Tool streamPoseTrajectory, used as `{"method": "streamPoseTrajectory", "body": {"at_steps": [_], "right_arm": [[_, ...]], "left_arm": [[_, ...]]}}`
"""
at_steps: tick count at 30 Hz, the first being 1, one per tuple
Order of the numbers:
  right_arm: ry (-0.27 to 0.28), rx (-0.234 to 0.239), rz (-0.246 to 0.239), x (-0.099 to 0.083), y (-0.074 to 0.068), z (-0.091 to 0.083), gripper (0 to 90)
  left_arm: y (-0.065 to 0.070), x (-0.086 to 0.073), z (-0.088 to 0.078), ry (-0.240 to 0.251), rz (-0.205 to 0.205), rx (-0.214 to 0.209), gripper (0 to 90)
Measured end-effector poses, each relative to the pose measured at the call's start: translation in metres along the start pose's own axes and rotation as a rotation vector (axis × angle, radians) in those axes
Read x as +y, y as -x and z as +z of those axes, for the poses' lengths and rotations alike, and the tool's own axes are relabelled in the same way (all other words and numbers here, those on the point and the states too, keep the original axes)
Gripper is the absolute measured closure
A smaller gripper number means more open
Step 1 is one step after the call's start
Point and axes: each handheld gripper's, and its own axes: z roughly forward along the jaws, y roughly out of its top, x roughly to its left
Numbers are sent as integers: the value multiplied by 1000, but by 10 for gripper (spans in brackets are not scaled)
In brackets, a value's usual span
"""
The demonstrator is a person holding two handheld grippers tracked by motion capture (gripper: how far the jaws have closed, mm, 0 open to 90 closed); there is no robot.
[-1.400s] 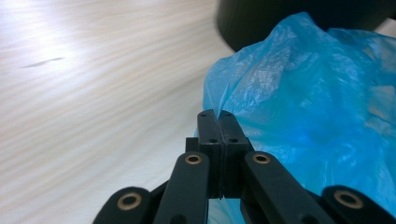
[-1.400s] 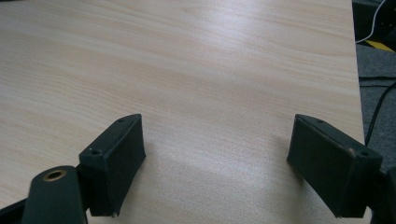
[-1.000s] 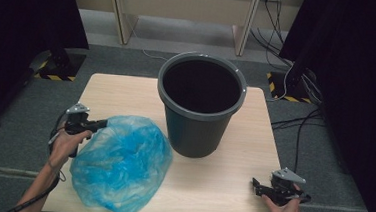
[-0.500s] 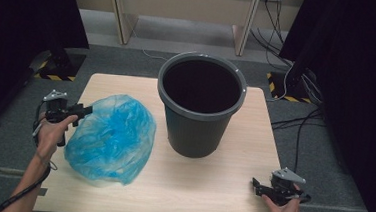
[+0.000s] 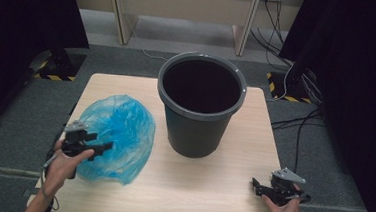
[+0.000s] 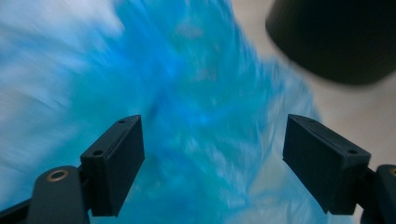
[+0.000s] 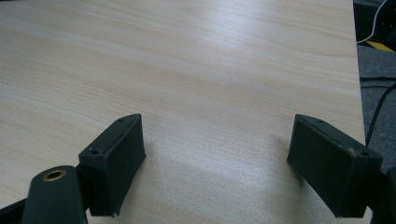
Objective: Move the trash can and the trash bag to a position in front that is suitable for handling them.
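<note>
A crumpled blue plastic bag (image 5: 119, 126) lies on the left part of the wooden table (image 5: 205, 187). My left gripper (image 5: 107, 145) hovers at the bag's near-left side, pointing right across it. Its jaws have just been opening and now stand wide apart, off the plastic. In the left gripper view the bag (image 6: 201, 93) is a blur beyond the left gripper (image 6: 212, 158). A dark grey bin (image 5: 200, 107) stands upright mid-table, open side up. At the table's front right corner my right gripper (image 5: 256, 187) is held open over bare wood.
The bin's lower wall (image 6: 336, 37) looms at the upper right of the left gripper view. The right gripper (image 7: 215, 163) looks along plain tabletop (image 7: 187, 70), with the table's right edge close by. Cables (image 5: 295, 118) trail over the grey floor to the right.
The bag was pulled away from the front edge toward the left, then let go. The left gripper opened and swung back nearer and rightward. The right gripper has stayed put.
</note>
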Motion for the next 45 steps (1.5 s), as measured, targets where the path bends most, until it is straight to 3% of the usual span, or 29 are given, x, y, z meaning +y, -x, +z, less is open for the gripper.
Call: {"method": "streamPoseTrajectory", "body": {"at_steps": [3, 8, 17, 23, 25, 26, 31, 34, 37, 39, 41, 45], "right_arm": [[0, 0, -1, 0, 0, 0, 187], [1, 0, -3, 0, 0, 0, 187], [0, 1, -2, 0, 0, 0, 185], [0, 0, -1, 0, 0, 0, 184], [1, 0, -2, 0, 0, 0, 183], [1, 0, -3, 0, 0, 0, 182], [-3, 2, 7, 0, -1, 0, 178], [-3, 3, 5, 0, -1, 1, 177], [-3, 4, 5, 1, -1, 1, 172], [-1, 3, -1, 1, -1, 1, 172], [-1, 4, -4, 1, -1, 1, 168], [-2, 4, -6, 1, -1, 1, 165]], "left_arm": [[1, -10, 22, -47, 31, 57, 205], [-12, -5, 49, -52, 29, 135, 229], [-37, 22, 80, -8, -19, 166, 248], [-44, 33, 74, 63, -68, 115, 245], [-42, 37, 62, 112, -91, 70, 240], [-37, 39, 52, 153, -98, 15, 235], [-13, 39, 16, 208, -68, -86, 222], [7, 28, -1, 208, -30, -133, 217], [30, 5, -11, 210, 8, -175, 204], [36, -2, -12, 207, 18, -185, 186], [49, -24, -8, 177, 48, -206, 144], [62, -49, -1, 137, 105, -199, 146]]}}
